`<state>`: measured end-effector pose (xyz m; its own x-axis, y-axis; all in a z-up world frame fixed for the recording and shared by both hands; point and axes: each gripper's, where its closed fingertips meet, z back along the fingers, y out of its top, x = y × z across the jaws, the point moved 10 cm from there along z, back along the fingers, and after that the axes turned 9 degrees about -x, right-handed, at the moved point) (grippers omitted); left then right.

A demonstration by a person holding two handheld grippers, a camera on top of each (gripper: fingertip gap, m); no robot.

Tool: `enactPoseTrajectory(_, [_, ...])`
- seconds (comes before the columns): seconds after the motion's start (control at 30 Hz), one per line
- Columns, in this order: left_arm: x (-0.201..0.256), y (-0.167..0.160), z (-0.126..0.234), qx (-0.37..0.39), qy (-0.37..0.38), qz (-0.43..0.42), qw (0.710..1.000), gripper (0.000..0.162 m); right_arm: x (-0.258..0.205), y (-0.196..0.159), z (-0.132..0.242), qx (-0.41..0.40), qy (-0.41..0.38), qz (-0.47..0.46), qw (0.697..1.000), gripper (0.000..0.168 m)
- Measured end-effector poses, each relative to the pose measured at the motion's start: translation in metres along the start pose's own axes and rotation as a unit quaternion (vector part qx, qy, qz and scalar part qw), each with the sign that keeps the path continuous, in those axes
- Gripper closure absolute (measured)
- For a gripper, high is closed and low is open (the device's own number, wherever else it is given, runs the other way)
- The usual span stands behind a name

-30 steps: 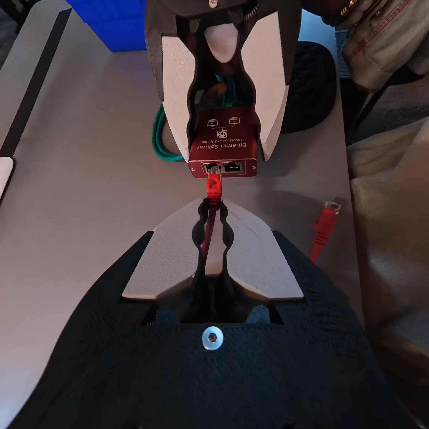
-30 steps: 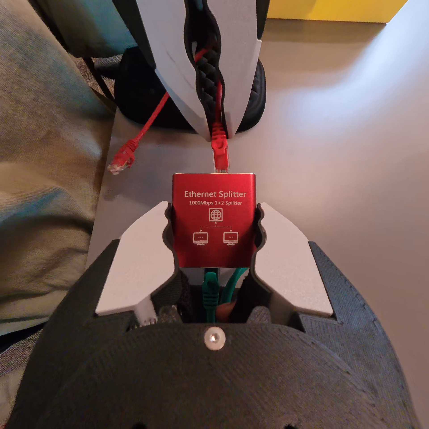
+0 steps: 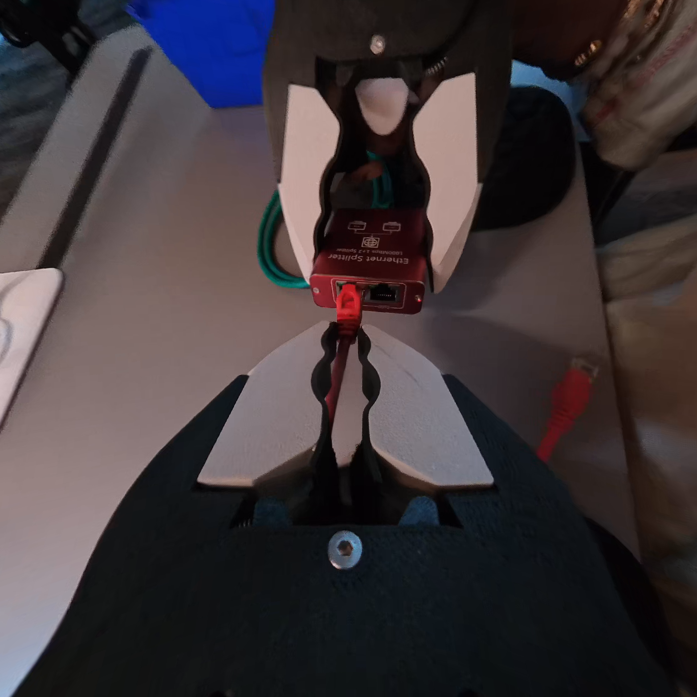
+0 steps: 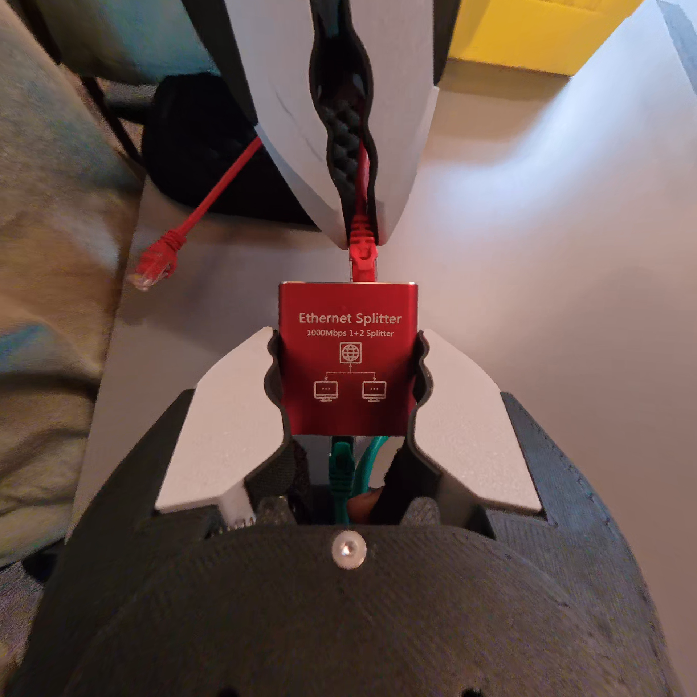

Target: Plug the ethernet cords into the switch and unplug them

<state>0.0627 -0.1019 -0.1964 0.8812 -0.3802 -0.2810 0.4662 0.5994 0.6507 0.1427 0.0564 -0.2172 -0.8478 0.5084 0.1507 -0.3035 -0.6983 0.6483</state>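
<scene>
Now seated deeper in small red metal switch (image 3: 371, 260), red cord plug (image 3: 347, 306); left hand-held gripper (image 3: 345, 332) pinching cord, right hand-held gripper (image 4: 349, 371) clamping switch. Plugging step; next, spare red plug (image 3: 571, 392) at three o'clock, likely.

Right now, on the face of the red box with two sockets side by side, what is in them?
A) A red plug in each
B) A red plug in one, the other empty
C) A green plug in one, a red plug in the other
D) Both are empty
B: in the left wrist view, the red plug sits in one socket of the red box, and the socket beside it is empty.
</scene>
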Motion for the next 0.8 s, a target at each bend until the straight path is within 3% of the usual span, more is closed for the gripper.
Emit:
enactPoseTrajectory(0.13, [-0.01, 0.004, 0.026, 0.076, 0.112, 0.031, 0.99, 0.127, 0.013, 0.0, 0.02, 0.042, -0.04, -0.034, 0.998, 0.099])
enactPoseTrajectory(0.23, [-0.019, -0.005, 0.063, 0.14, 0.243, 0.066, 0.958, 0.121, 0.025, -0.01, 0.035, 0.038, -0.104, -0.079, 0.991, 0.099])
enactPoseTrajectory(0.3, [-0.019, -0.013, 0.084, 0.154, 0.276, 0.073, 0.946, 0.122, 0.027, -0.016, 0.039, 0.047, -0.103, -0.108, 0.988, 0.099])
enactPoseTrajectory(0.5, [-0.009, -0.048, 0.132, 0.095, 0.258, 0.128, 0.953, 0.121, 0.016, -0.022, 0.014, -0.035, -0.035, -0.099, 0.994, 0.099])
enactPoseTrajectory(0.63, [-0.011, -0.084, 0.178, 0.071, 0.247, 0.222, 0.941, 0.119, 0.016, -0.025, 0.009, -0.057, -0.012, -0.111, 0.992, 0.099])
enactPoseTrajectory(0.8, [-0.03, -0.147, 0.193, -0.093, 0.335, 0.338, 0.875, 0.117, 0.019, -0.025, 0.004, -0.088, -0.017, -0.124, 0.988, 0.098])
